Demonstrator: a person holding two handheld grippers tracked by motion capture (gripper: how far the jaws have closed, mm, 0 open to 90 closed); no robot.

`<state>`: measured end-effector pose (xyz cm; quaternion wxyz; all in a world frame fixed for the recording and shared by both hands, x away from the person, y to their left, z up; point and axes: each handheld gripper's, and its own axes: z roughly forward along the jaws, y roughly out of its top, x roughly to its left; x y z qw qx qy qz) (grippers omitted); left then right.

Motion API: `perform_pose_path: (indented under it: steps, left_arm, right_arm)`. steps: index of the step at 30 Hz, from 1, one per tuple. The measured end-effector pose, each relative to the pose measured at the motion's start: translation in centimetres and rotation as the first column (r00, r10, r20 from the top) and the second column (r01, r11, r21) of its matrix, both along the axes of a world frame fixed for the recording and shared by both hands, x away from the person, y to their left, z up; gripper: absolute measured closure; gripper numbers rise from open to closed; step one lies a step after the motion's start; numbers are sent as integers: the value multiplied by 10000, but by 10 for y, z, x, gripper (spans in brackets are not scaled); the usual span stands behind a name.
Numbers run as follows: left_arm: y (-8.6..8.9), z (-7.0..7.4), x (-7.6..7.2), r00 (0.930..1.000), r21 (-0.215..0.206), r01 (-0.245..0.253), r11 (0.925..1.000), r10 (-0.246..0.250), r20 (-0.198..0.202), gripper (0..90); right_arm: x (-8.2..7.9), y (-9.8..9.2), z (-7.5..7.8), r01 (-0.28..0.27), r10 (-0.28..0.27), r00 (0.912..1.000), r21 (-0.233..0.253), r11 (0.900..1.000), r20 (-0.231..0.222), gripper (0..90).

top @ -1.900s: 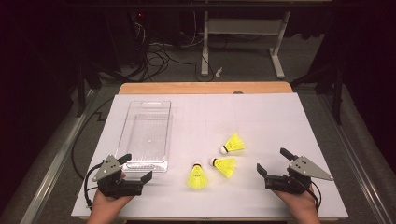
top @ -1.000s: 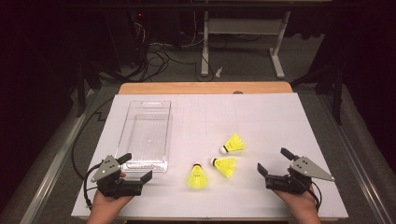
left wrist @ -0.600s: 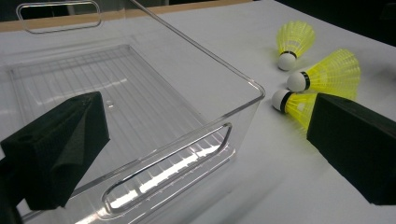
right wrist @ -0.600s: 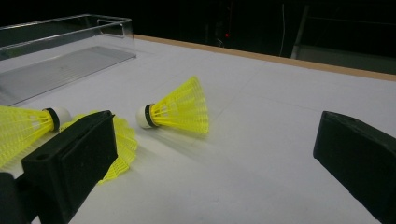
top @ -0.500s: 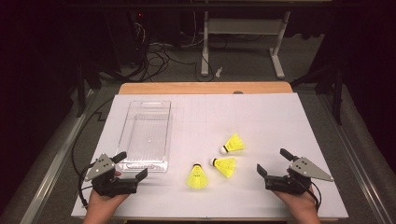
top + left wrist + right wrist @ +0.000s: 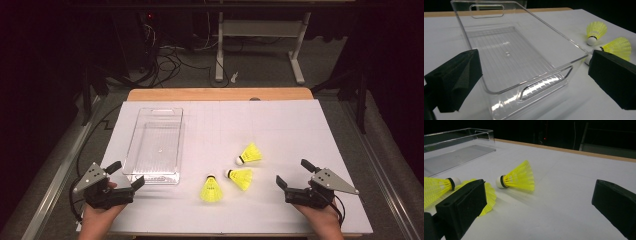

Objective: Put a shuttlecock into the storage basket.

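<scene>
L gripper: slid slightly left/nearer vs 0.5 s ago, jaws wide, empty, by clear bin near end.
R gripper: unmoved, wide, empty.
Shuttlecocks: 3 on mat, none binned; pick prob. not begun.

- left gripper view: near end of clear tray cut off by bottom edge between own jaws; third shuttlecock mostly hidden behind right-hand jaw, only white cork tip peeks out
- left gripper view: both jaws cut by frame edges, bases out of sight
- right gripper view: one shuttlecock half hidden behind left-hand jaw; another shuttlecock cut by left edge
- right gripper view: tray beyond left-hand jaw, cut by left edge
- high view: forearms cut off at bottom edge
</scene>
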<state>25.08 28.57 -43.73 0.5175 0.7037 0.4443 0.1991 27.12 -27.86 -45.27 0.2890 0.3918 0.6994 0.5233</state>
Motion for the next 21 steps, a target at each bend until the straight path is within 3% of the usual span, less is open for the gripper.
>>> perform_pose_path:
  steps: [10, 16, 21]
  left_arm:
    - [21, -5, 3, 9965, -88, -795, 9968, 793, -253, 3]
    - [27, -5, 3, 9951, -299, -956, 9950, 948, -279, 4]
    - [26, -4, 2, 9953, -10, -918, 9958, 917, -315, 7]
  right_arm:
    - [-1, -3, 0, 81, -81, 10000, 77, 9999, -5, 2]
    - [-1, -3, 0, 59, -59, 10000, 65, 10000, 5, 2]
    - [-1, -3, 0, 27, -27, 10000, 44, 10000, -17, 2]
